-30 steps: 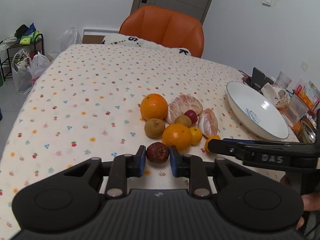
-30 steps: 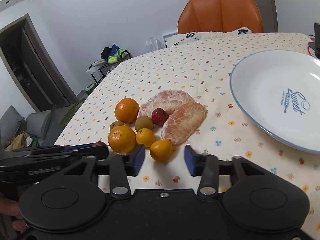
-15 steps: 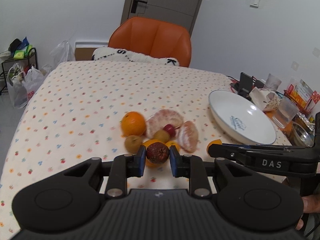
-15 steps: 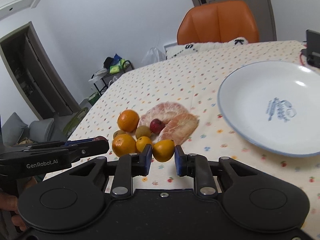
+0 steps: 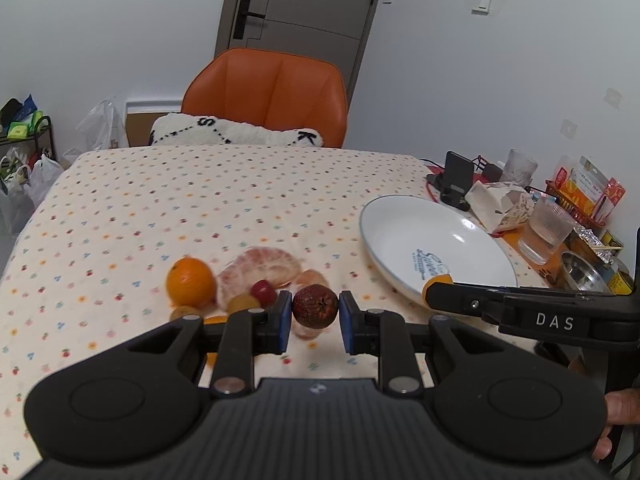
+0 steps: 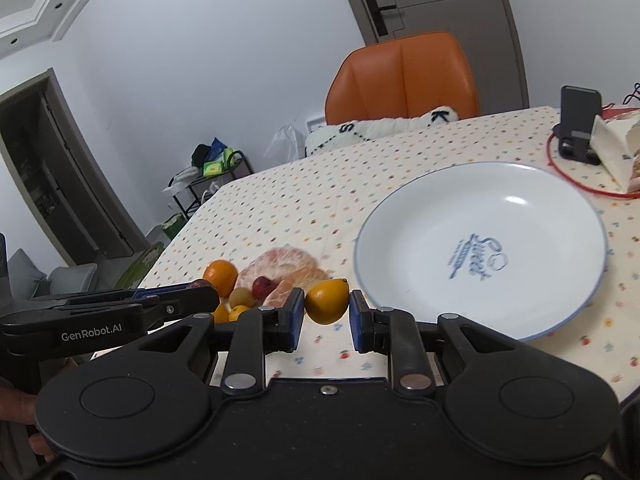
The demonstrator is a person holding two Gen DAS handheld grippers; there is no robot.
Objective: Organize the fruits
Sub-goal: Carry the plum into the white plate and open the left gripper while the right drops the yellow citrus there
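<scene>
- The left gripper pinches a dark red, wrinkly round fruit between its blue pads. The fruit has a small star-shaped dent facing the camera. It is held up above the tablecloth.
- The right gripper pinches a small orange-yellow citrus fruit between its blue pads. This fruit is a bit egg-shaped, and its long way runs side to side, from pad to pad. A tiny stem nub sits at its upper right. It is up in the air, just beside the near rim of the white plate.
- The plate has a thin blue edge and blue writing in the middle that reads "Sweet".
- The rest of the fruit lies in a bunch on the tablecloth, left of the plate: a big orange, peeled pink pomelo pieces, a small red fruit, a brownish-green round fruit and a few more that are partly hidden.
- The side of the right gripper reads "DAS" in the left wrist view. The side of the left gripper reads "GenRobot.AI" in the right wrist view.
- The tablecloth is cream with tiny coloured dots.
- An orange chair stands at the far end, with a white cushion showing the letters "S" and "K".
</scene>
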